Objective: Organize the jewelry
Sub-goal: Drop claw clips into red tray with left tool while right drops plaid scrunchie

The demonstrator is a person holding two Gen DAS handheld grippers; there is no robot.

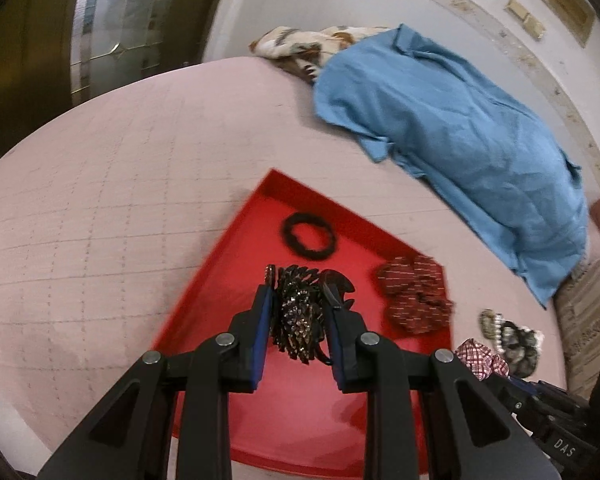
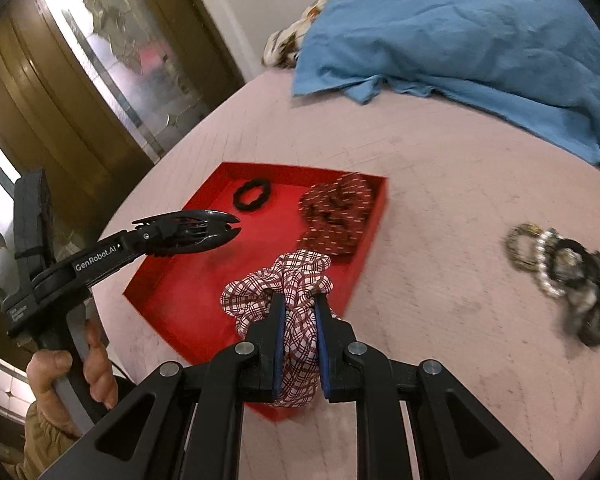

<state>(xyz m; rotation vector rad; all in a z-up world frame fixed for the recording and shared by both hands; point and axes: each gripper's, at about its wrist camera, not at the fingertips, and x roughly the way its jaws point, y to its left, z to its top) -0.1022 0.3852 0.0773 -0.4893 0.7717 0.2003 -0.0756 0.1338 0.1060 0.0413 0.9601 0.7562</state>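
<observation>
Claws both over red tray (image 2: pixel 374 216) on pink bed: left claw (image 1: pixel 296 312) pinching dark beaded hair clip (image 1: pixel 298 316), right claw (image 2: pixel 298 312) pinching plaid scrunchie (image 2: pixel 278 286) (two scrunchies already inside tray).

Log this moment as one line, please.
left gripper: holds sequinned claw clip | right gripper: holds plaid scrunchie | red tray: black tie, red scrunchie

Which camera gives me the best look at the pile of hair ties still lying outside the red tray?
The right wrist view: the pile of hair ties lies whole on the pink cover, right of the red tray, though blurred. The left wrist view catches only part of it at the lower right, partly behind the plaid scrunchie.
</observation>
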